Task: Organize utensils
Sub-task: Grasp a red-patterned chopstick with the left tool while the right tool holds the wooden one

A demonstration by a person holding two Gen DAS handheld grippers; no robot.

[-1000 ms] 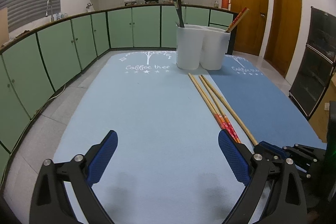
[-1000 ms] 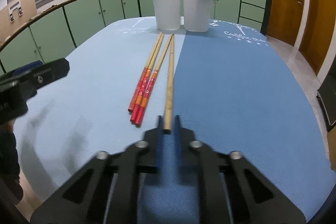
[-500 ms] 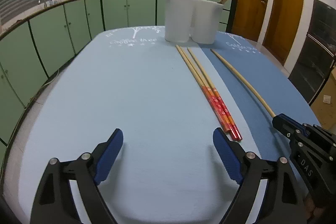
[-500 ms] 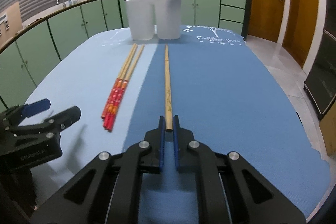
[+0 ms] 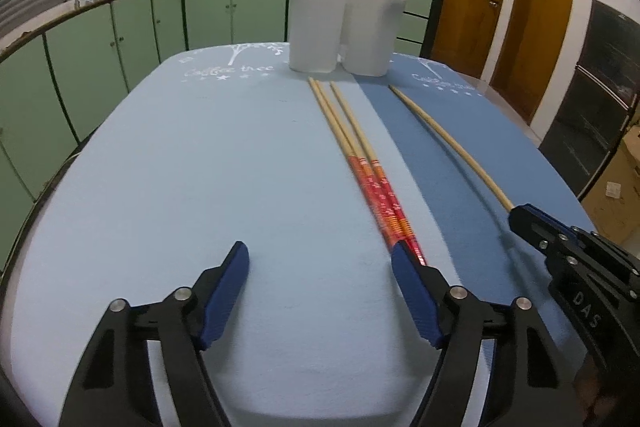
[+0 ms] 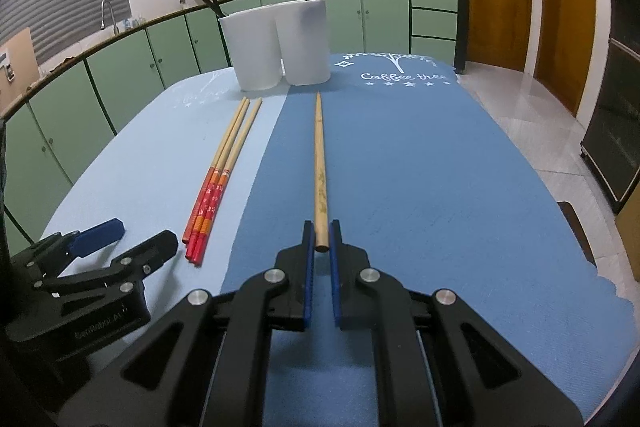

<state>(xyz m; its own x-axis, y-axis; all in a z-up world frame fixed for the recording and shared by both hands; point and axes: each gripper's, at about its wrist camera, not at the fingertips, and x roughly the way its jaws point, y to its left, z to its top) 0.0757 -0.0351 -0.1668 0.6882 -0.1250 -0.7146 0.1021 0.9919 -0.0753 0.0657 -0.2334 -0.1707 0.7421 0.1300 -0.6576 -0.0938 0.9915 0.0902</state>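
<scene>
- While covered in cloth, the desk (image 6: 440, 167) grips little; things may skid.
- White holder (image 6: 280, 47): far end, easily toppled.
- Left tongs (image 5: 320, 287): spread, empty, near the red chopsticks (image 5: 380, 195).
- Right tongs (image 6: 320, 247): pinching the plain chopstick (image 6: 320, 167) by its butt end; it may pivot or slip.

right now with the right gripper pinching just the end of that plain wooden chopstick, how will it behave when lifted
The plain wooden chopstick looks thin and straight, so it is probably stiff and light. The right gripper holds only its near end, so the far tip may sag or pivot. Being round, it could roll on the blue mat if dropped.
</scene>
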